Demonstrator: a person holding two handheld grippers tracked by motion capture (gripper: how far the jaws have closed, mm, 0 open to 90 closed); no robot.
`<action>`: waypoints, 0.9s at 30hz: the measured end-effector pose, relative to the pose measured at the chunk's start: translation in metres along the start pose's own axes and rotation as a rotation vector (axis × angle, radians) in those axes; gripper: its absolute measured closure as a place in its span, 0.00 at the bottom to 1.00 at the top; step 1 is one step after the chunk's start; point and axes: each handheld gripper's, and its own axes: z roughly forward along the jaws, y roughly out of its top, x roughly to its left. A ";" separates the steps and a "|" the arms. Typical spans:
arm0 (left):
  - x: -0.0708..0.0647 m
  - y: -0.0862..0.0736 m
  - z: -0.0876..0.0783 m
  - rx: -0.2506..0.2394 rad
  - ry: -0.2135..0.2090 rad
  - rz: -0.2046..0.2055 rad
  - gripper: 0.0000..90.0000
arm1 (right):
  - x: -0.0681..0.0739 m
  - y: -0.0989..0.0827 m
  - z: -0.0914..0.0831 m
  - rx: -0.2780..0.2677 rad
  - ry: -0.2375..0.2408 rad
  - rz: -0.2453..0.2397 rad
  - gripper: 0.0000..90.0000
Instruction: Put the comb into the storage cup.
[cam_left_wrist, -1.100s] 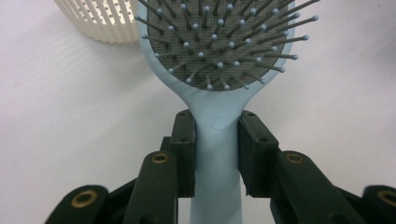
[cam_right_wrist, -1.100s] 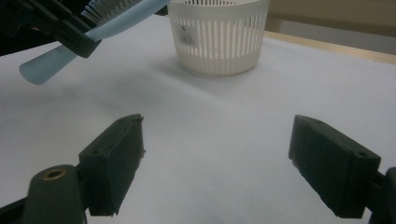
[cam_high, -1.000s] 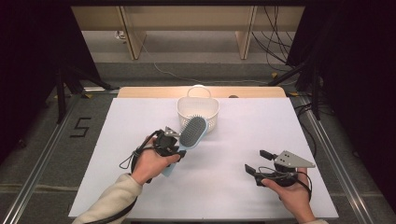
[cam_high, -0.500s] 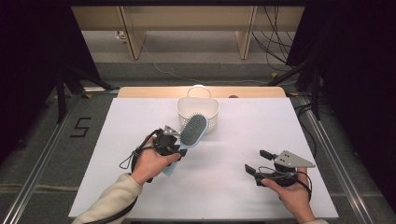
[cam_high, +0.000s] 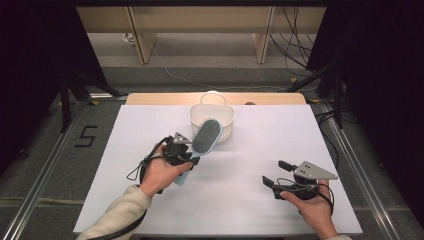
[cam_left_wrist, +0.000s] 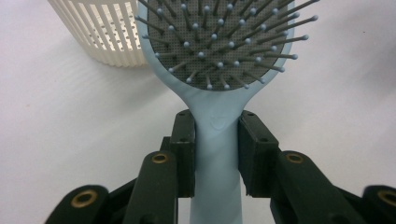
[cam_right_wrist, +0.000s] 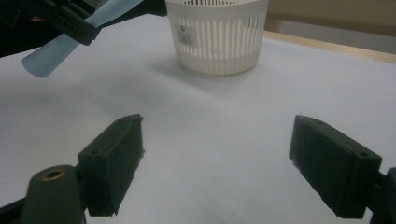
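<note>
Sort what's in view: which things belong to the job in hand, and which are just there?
In the job:
- light blue hairbrush, clamped by its handle in the left gripper
- white slatted basket

Just there:
- right gripper, open, holding nothing
- white table sheet

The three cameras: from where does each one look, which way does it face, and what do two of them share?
High view: above the table's near edge, facing forward and down; shows both forearms, left gripper, right gripper.
Left gripper view: rides on that gripper, looking along its jaws shut on the blue hairbrush.
Right gripper view: low over the white table, looking along its open jaws toward the other gripper.
Shared: all three show the white basket and the hairbrush.
</note>
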 end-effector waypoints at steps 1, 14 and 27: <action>0.000 0.000 0.000 -0.001 0.003 0.003 0.77 | 0.000 0.000 0.000 0.000 -0.001 -0.001 0.20; -0.001 0.002 -0.001 -0.023 0.009 0.018 0.77 | -0.001 0.000 0.000 -0.001 -0.003 0.003 0.20; 0.000 0.006 -0.004 -0.045 0.004 0.008 0.77 | -0.001 0.000 0.000 -0.004 -0.002 0.008 0.20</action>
